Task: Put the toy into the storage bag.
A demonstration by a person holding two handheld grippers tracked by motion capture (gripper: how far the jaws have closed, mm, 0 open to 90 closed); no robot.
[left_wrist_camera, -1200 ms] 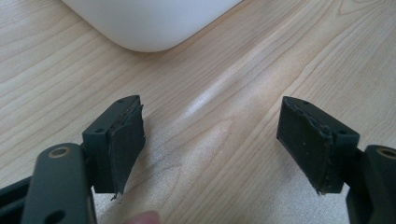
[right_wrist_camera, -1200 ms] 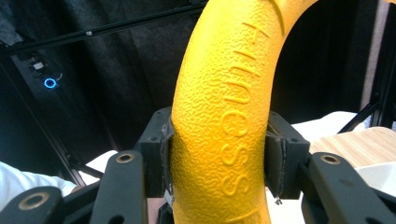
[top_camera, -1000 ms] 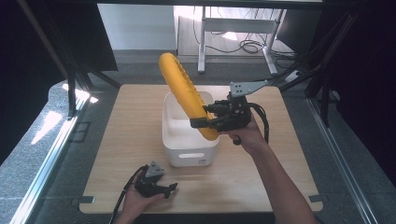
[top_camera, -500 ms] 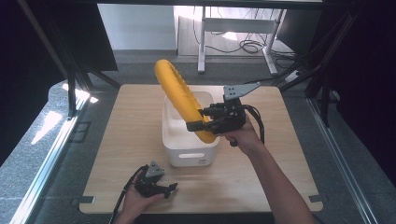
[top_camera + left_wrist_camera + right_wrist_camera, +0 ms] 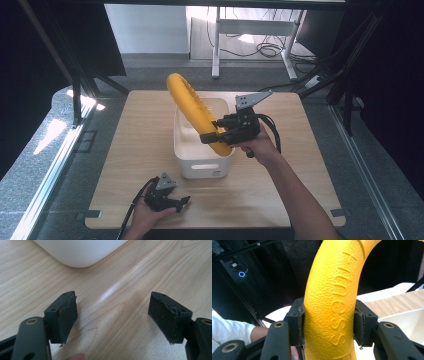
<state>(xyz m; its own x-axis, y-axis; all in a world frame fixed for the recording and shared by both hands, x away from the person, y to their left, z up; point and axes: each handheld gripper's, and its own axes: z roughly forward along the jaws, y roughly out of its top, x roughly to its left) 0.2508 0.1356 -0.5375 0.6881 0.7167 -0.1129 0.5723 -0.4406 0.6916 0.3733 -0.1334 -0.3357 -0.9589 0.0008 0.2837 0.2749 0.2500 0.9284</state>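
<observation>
In the high view, the right gripper (image 5: 216,136) holds a yellow curved ring (image 5: 192,107) near its lower end, its jaws clenched on the ring from both sides. The ring stands tilted, its lower end down inside the white bin (image 5: 200,162) and its upper end leaning up and away over the bin's far left corner. The bin sits in the middle of the wooden tabletop (image 5: 130,150). The left gripper (image 5: 172,201) rests low at the near edge of the tabletop, just in front of the bin and well apart from the ring.

In the left gripper view, the jaws of the left gripper (image 5: 113,320) stand wide apart with bare tabletop (image 5: 120,302) between them; they grasp nothing. A rounded corner of the white bin (image 5: 77,252) lies ahead of them, not touching.

In the right gripper view, the right gripper (image 5: 329,322) has both pads (image 5: 359,322) pressed flat against the sides of the yellow ring (image 5: 332,297), which rises between the jaws and bends toward the upper right. Raised lettering runs along its pebbled surface. A rim of the white bin (image 5: 404,320) and a strip of tabletop (image 5: 397,302) show at the right behind it.
</observation>
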